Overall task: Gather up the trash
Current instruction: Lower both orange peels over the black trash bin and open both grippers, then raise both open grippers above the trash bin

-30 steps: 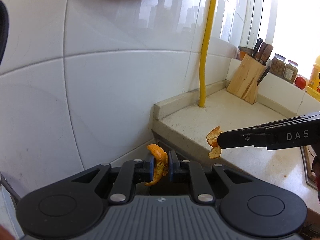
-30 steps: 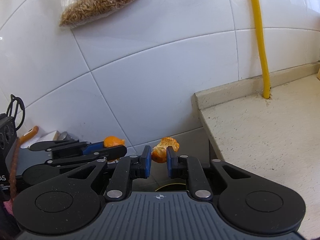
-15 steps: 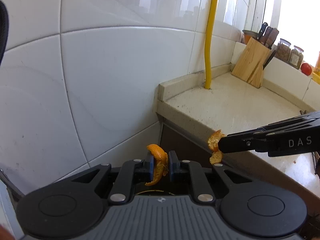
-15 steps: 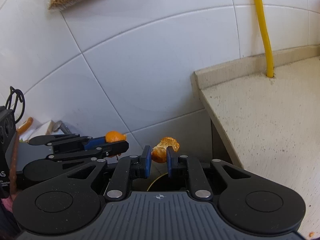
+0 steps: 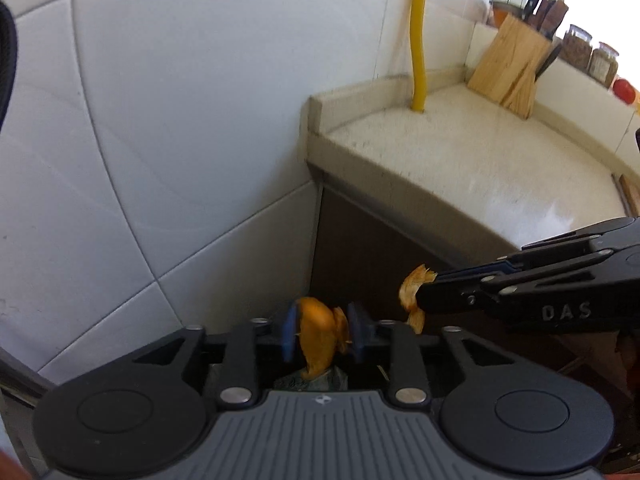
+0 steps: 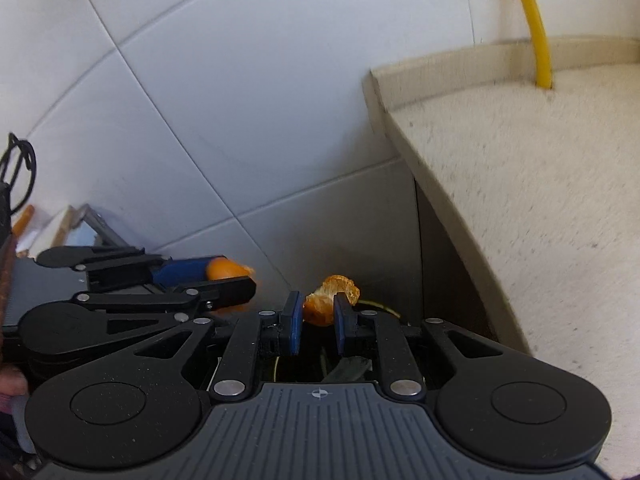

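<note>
Both tongs carry trash off the counter [image 5: 500, 168]: the left gripper [image 5: 322, 336] pinches an orange peel [image 5: 316, 336], the right gripper [image 6: 316, 320] another peel scrap [image 6: 328, 300], poised over what seems a bin opening, half hidden below, so releasing comes next.
</note>
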